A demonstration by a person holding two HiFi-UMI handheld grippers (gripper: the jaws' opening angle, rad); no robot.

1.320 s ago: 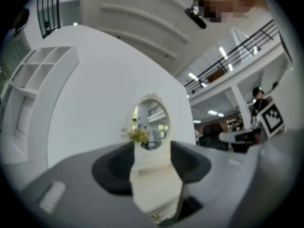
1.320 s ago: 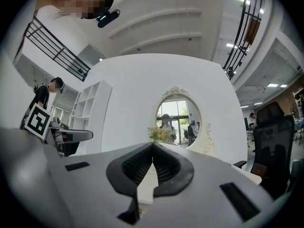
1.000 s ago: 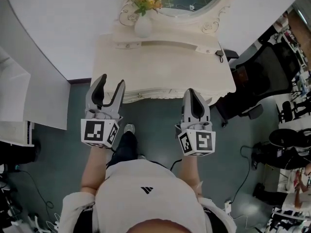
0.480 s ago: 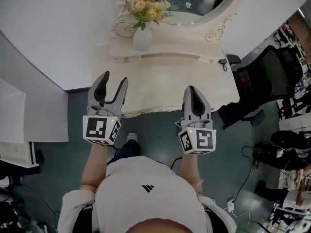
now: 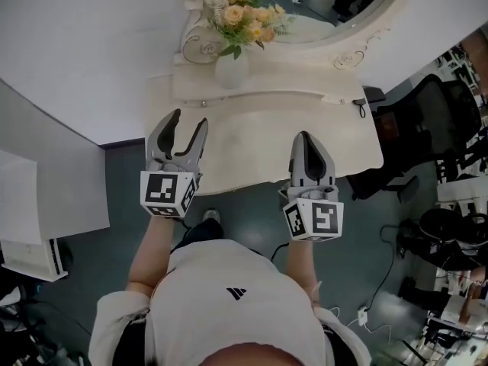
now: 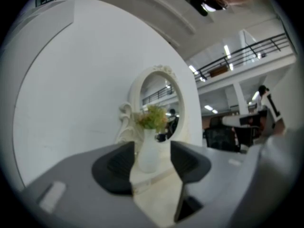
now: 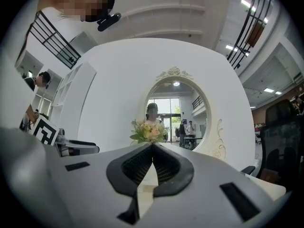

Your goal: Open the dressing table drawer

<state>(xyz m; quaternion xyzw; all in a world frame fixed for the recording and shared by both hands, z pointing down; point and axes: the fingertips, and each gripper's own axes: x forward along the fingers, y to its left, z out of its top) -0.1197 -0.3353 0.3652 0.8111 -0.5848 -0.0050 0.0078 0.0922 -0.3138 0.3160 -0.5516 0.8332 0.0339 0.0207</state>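
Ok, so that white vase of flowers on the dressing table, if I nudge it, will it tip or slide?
The white vase looks slim with a wide bouquet spreading above it, so it is probably top-heavy and apt to tip. Its smooth white body suggests ceramic: likely fragile, and it may slide on the smooth top of the dressing table.

No readable text, labels or numbers.

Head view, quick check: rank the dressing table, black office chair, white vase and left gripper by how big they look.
1. dressing table
2. black office chair
3. left gripper
4. white vase
The gripper is much nearer the camera, so its place above the vase says nothing of true size.
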